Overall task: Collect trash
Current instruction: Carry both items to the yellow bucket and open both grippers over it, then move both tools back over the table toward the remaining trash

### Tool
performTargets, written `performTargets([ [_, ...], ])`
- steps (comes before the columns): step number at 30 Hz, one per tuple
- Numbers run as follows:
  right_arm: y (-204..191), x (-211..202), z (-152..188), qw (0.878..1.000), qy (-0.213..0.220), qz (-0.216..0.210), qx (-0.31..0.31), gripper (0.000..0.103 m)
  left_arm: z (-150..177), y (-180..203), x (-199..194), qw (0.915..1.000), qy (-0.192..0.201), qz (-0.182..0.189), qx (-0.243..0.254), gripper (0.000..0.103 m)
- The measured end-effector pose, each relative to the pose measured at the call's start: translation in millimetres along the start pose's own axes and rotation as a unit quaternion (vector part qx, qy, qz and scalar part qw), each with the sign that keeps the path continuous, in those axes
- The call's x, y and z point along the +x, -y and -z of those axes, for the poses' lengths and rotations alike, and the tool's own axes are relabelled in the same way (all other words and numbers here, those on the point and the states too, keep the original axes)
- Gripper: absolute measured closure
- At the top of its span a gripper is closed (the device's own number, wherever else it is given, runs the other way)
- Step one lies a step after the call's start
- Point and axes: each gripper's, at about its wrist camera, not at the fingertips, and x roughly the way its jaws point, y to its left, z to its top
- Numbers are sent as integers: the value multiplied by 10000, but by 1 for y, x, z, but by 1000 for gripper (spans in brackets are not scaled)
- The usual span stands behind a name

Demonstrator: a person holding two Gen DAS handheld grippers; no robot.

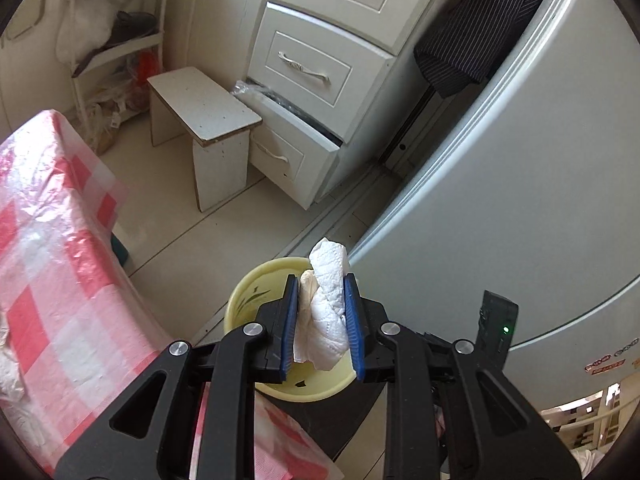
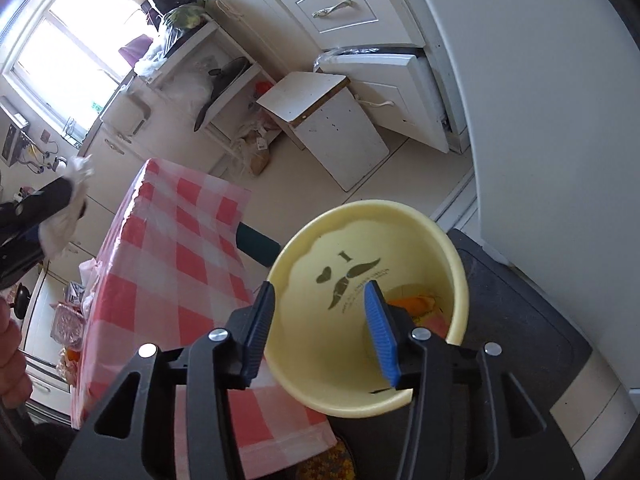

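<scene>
My left gripper (image 1: 322, 300) is shut on a crumpled white paper towel (image 1: 328, 304) and holds it above the pale yellow trash bin (image 1: 248, 300). My right gripper (image 2: 320, 320) is open and empty, its fingers over the bin's near rim. The bin (image 2: 452, 256) stands on a dark stool and holds some orange scraps (image 2: 416, 304) at its bottom. In the right wrist view the left gripper with the towel (image 2: 64, 216) shows at the far left edge.
A table with a red-and-white checked plastic cloth (image 1: 52, 248) (image 2: 180, 240) is left of the bin. A grey fridge (image 1: 520, 184) stands to the right. A white drawer unit (image 1: 316, 80) with open drawers and a small white stool (image 1: 204, 120) stand beyond.
</scene>
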Motion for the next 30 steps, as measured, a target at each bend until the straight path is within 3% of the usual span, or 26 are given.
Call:
performTargets([
  [4, 12, -6, 7, 9999, -82, 73, 70, 55, 0, 3, 18, 9997, -233, 30, 72, 78],
  [7, 16, -9, 13, 9998, -134, 98, 121, 55, 4, 4, 33, 9984, -541, -86, 125, 48],
  [10, 12, -10, 14, 9997, -125, 60, 189, 55, 9, 4, 34, 9978, -538, -331, 187, 40],
  [12, 5, -14, 13, 9998, -86, -1, 167, 55, 10, 3, 24, 9985, -355, -401, 141, 36],
  [16, -14, -23, 8, 9999, 65, -159, 19, 54, 9, -8, -19, 9958, 438, -775, -201, 19],
  [21, -46, -39, 5, 9988, 317, -266, -267, 46, 17, -32, -92, 9812, 1379, -1170, -668, 10],
  [30, -111, -42, 13, 9958, 314, -489, -704, 43, 70, -103, -212, 9527, 1938, -1965, -1272, 7],
])
